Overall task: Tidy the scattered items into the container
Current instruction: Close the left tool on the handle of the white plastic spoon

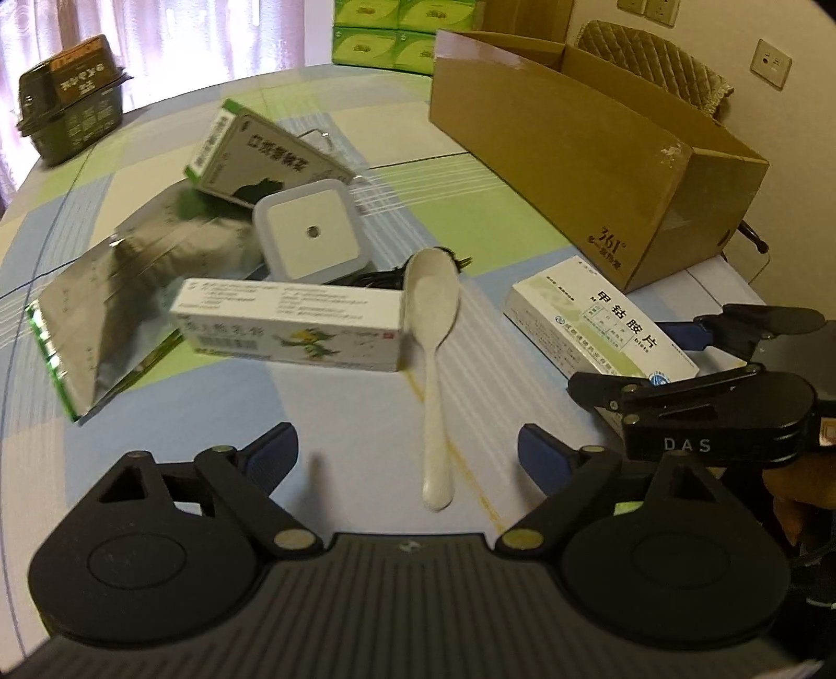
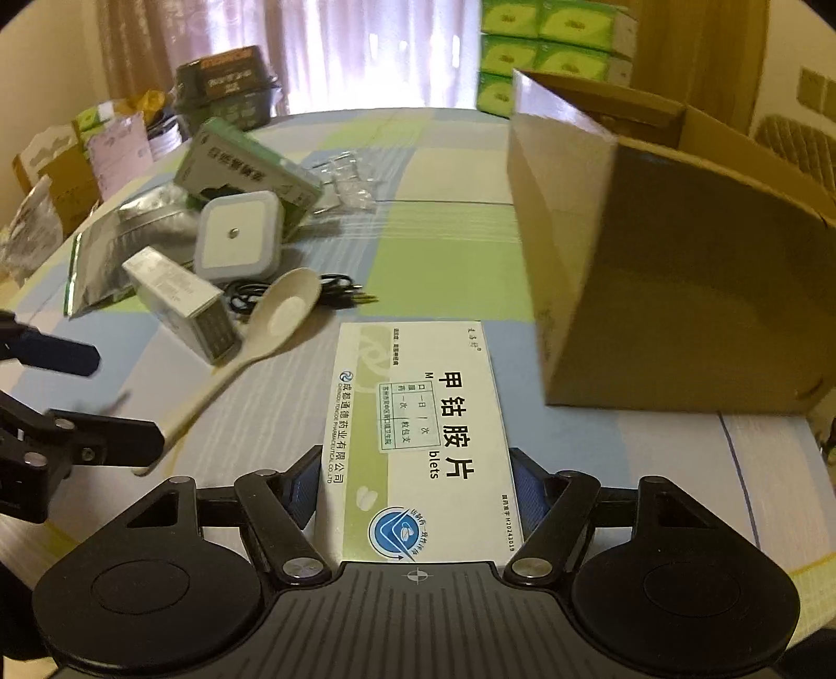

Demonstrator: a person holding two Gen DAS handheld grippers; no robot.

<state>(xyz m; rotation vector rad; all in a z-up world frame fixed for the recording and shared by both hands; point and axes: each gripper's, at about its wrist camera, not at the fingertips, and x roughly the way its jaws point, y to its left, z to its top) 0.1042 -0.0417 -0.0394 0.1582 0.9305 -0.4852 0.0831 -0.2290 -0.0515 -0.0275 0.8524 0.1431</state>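
Observation:
An open cardboard box [image 1: 575, 172] [image 2: 679, 287] stands at the right of the table. My right gripper [image 2: 416, 488] [image 1: 635, 360] is shut on a white medicine box [image 2: 418, 433] [image 1: 601, 324] that lies flat in front of the cardboard box, blue pads against its long sides. My left gripper [image 1: 407, 452] [image 2: 128, 402] is open, low over the table, with the handle end of a cream plastic spoon [image 1: 433, 324] [image 2: 285, 313] lying between its fingers, untouched. The spoon's bowl leans against a long white medicine box [image 1: 292, 324] [image 2: 183, 303].
Behind the spoon lie a square white night light [image 1: 311, 232], a black cable [image 1: 376, 277], a silver foil pouch [image 1: 120, 297] and a tilted green-and-white box [image 1: 251, 151]. A dark food tub [image 1: 68, 99] sits far left. Green tissue packs [image 1: 386, 31] are stacked beyond the table.

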